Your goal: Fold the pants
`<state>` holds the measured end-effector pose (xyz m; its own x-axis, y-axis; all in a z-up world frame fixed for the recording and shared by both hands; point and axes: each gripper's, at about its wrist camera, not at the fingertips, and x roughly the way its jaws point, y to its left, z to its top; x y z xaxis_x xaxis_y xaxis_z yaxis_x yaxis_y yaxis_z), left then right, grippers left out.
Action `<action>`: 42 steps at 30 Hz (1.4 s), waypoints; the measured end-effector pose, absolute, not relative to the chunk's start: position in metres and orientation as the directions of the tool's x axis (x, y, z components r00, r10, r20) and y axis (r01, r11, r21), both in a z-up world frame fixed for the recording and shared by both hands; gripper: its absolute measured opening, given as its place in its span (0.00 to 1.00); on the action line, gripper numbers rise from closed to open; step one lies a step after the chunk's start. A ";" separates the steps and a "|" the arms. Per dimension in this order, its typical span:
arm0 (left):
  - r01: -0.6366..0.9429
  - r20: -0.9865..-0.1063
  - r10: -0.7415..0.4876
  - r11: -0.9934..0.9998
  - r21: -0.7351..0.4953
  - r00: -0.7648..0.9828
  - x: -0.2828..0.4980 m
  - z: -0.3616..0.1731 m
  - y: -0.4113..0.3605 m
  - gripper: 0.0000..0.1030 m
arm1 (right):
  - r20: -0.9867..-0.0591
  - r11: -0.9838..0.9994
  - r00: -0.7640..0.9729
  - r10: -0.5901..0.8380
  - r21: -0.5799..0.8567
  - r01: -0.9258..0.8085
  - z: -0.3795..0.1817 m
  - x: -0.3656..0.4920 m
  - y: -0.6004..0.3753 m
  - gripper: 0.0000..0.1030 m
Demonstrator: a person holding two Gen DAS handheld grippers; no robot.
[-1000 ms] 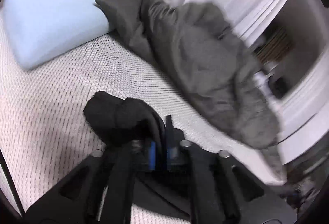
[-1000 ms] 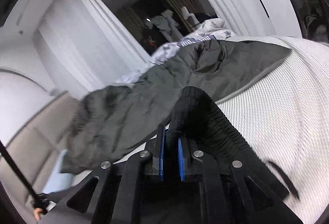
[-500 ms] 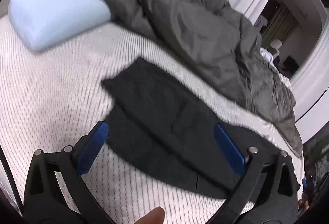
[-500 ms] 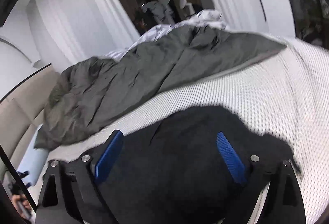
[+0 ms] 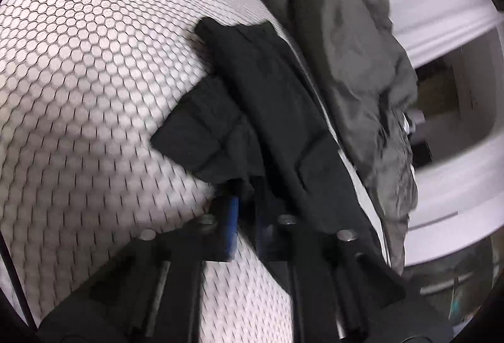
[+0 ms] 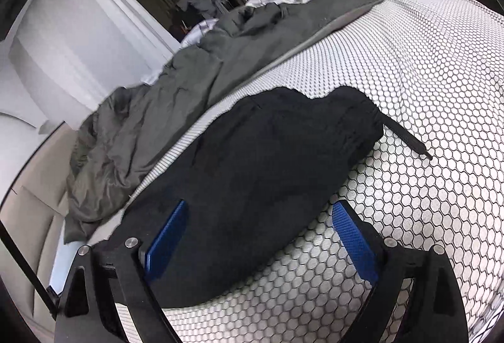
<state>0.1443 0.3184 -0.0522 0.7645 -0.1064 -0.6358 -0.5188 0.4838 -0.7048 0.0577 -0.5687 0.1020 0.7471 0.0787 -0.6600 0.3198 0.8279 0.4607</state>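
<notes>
Both tools tilt down, left tool (image 5: 244, 213) apparently pinching pants (image 5: 271, 109).

Black pants (image 6: 261, 172) lie folded on a white honeycomb-patterned bed (image 6: 441, 97). One layer overlaps another, and a drawstring (image 6: 406, 138) trails from one end.

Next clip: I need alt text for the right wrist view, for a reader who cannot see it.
The right hand-held gripper is open, its blue pads either side of the near edge of black pants lying on a white honeycomb-patterned mattress. A crumpled grey blanket lies beyond the pants, with white curtains behind.
</notes>
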 end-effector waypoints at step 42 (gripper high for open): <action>-0.503 -0.689 -0.137 0.585 -0.637 0.712 0.148 -0.012 0.250 0.41 | -0.604 0.822 0.766 0.219 0.538 0.189 0.110 0.061 -0.561 0.52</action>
<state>0.1484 0.2495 -0.0118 0.7120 -0.1373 -0.6886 -0.5029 0.5847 -0.6366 0.0606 -0.5607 0.1100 0.7661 0.2192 -0.6042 0.1890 0.8217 0.5377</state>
